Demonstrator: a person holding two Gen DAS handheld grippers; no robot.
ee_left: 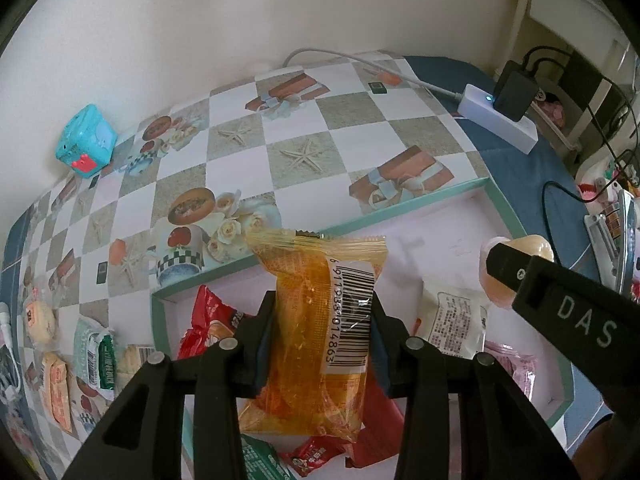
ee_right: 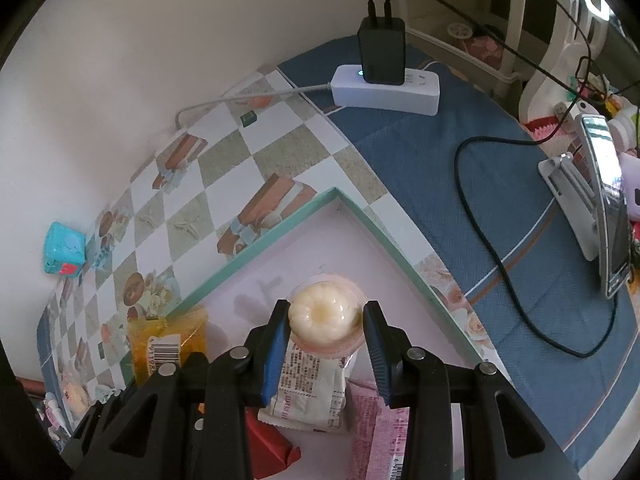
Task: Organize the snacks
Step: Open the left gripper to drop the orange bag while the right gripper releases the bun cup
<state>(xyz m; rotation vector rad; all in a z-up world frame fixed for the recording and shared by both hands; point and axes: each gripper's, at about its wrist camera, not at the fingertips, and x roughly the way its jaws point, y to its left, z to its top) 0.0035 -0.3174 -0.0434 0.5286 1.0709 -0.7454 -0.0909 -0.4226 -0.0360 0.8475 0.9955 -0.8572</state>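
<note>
Orange packet [ee_left: 320,332] above tray rim [ee_left: 400,211].

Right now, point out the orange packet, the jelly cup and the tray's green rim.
orange packet [ee_left: 316,320]: left wrist view, on its wrapper beside the barcode.
jelly cup [ee_right: 324,314]: right wrist view, on its domed top.
tray's green rim [ee_right: 264,240]: right wrist view, on the far wall.

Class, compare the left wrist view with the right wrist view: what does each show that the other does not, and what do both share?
Only the left wrist view shows loose snack packets lying on the tablecloth outside the tray. Only the right wrist view shows the phone on its stand clearly. Both show the green-rimmed tray, orange packet, jelly cup, teal cube and power strip.
</note>
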